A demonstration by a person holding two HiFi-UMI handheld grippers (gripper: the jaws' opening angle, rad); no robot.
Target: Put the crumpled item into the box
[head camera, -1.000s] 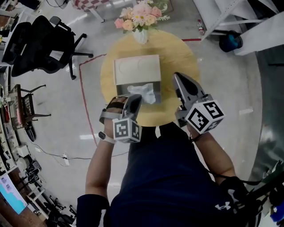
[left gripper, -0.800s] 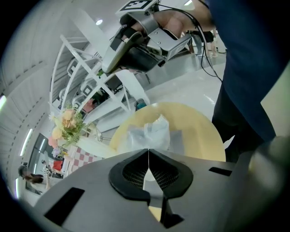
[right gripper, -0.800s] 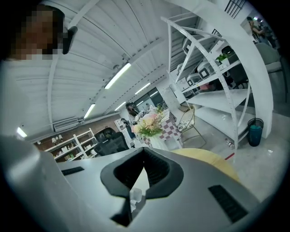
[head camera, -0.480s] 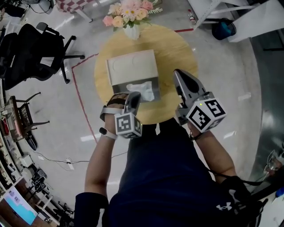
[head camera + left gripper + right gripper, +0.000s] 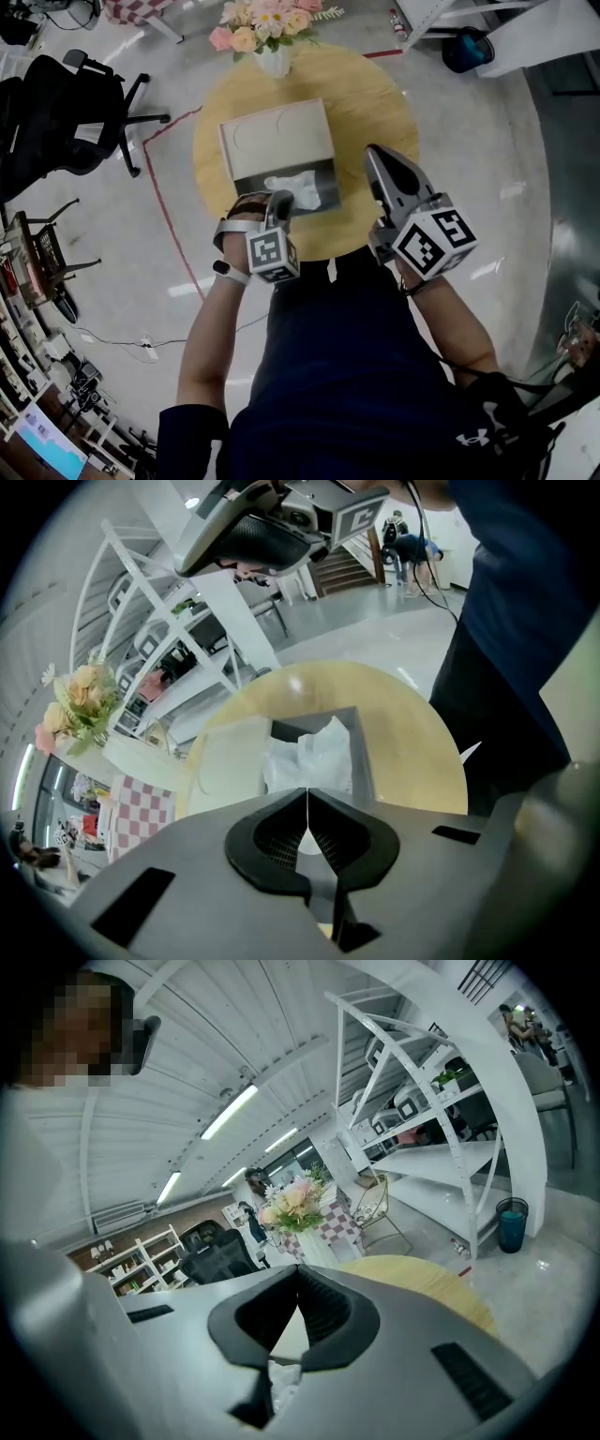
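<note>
Inside the box (image 5: 272,141) the paper (image 5: 292,187) lies as a moment ago. The left gripper (image 5: 279,201) and right gripper (image 5: 373,155) stay closed and empty, so the task seems finished.

The person wears a dark navy short-sleeved T-shirt (image 5: 356,375) with a small white logo (image 5: 473,437) and a black wristband (image 5: 223,270). The grey plastic left tongs (image 5: 280,202) and right tongs (image 5: 375,159) have black ribbed pads (image 5: 274,838). Each carries a white cube (image 5: 434,244) with black square markers.
</note>
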